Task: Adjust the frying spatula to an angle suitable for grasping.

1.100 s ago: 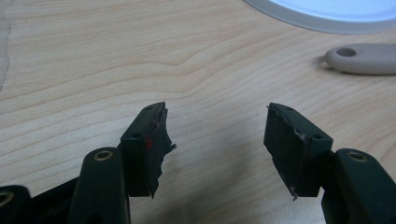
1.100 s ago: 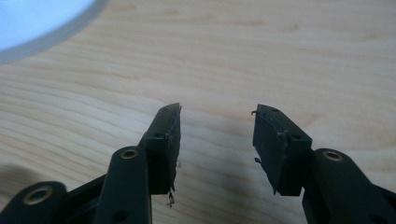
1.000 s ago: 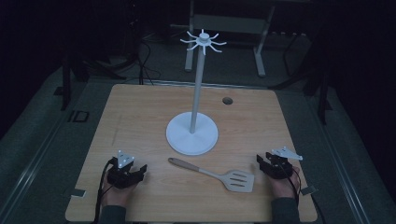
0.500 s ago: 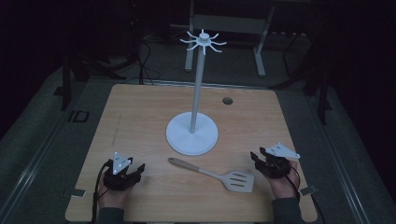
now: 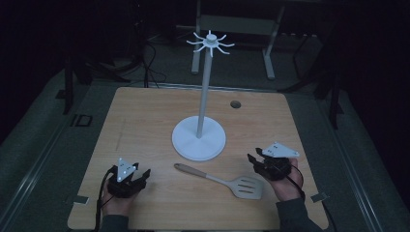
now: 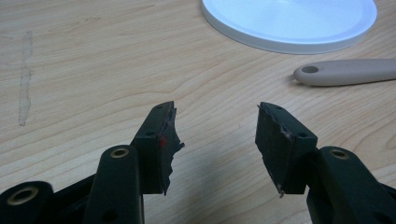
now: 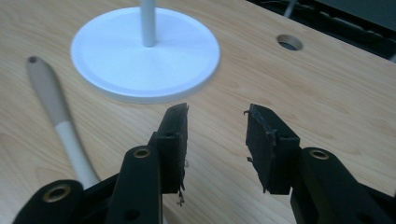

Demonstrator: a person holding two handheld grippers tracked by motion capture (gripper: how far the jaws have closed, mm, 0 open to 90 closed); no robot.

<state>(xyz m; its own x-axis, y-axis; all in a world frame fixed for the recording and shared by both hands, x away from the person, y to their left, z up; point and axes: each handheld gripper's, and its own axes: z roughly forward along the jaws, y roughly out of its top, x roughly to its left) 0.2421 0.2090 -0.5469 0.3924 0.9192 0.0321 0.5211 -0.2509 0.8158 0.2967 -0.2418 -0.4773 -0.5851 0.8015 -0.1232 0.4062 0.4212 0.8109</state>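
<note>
High view, left to right. The left gripper [image 5: 139, 175], black with a grey three-cornered plate on top, sits at the lower left of the frame on the light wooden tabletop [image 5: 145, 121]; its hand is half covered by the gripper body and the sleeve is cut off by the bottom edge. In the left gripper view the left gripper [image 6: 217, 140] has its jaws standing apart over bare wood, nothing between them.

At lower centre lies the beige spatula with a slotted blade and a rounded handle with a hanging hole [image 5: 225, 181], flat on the tabletop between the two grippers and touched by neither. In the left gripper view the handle end alone shows at the right edge [image 6: 345, 72], the blade cut off; in the right gripper view the handle [image 7: 53, 109] runs down the left side and passes behind the jaw.

Behind it stands the white utensil stand with a round base, thin pole and hooked crown [image 5: 199, 140], just beside the handle end. Its crown is small and dim against the dark background.

At lower right, the right gripper [image 5: 254, 160] is held raised; its shadowed jaws are hard to read here. In the right gripper view the right gripper [image 7: 215, 140] has jaws apart, having just been closing somewhat, with nothing between them.

A small round hole [image 5: 235, 104] sits in the tabletop's upper right.
</note>
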